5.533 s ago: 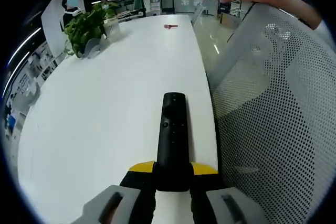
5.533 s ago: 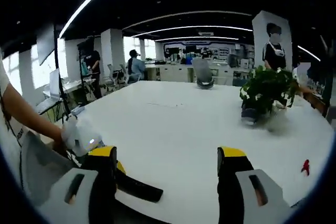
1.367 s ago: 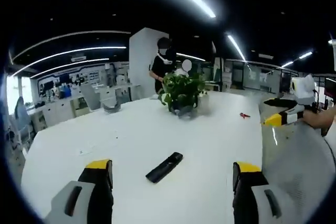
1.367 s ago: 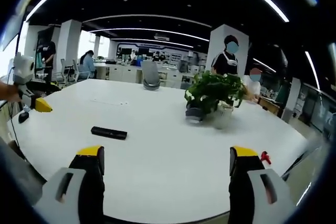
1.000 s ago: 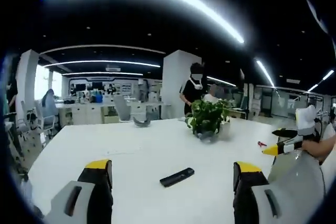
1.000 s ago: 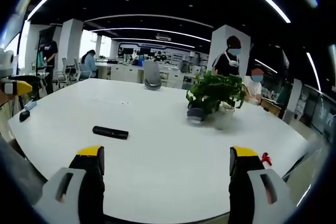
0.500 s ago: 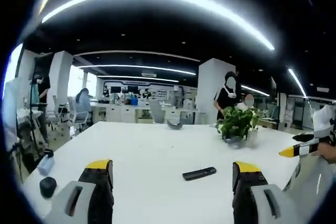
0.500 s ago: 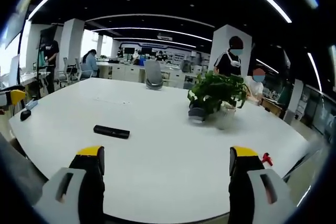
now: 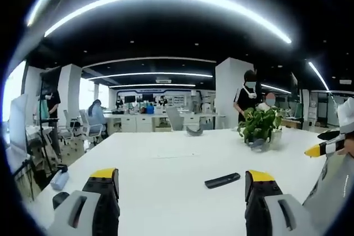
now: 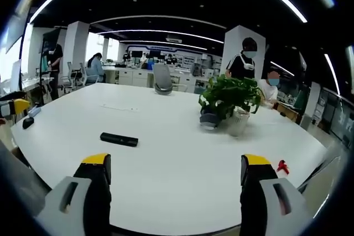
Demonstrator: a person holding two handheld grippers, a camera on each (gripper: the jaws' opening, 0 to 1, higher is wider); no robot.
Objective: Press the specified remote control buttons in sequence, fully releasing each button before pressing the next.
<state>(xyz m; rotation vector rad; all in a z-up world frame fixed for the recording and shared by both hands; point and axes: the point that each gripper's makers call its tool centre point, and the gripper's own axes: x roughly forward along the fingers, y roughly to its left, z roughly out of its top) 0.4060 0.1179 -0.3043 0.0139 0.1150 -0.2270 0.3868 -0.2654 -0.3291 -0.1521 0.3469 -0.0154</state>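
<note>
A black remote control lies flat on the big white table, by itself, with nothing touching it. In the left gripper view my left gripper is open, its yellow-tipped jaws far apart and well short of the remote. In the right gripper view my right gripper is open too, held back from the table with empty jaws. The right gripper's yellow tip pokes in at the right edge of the left gripper view. The left gripper's tip shows at the left edge of the right gripper view.
A potted green plant stands on the table beyond the remote. A small red object lies near the table's right edge. A dark mouse-like item and a bottle sit at the left end. People stand and sit behind.
The left gripper let go of the remote, which now lies on the table. The left view has swung left, so remote and plant sit further right. The right view has barely shifted.
</note>
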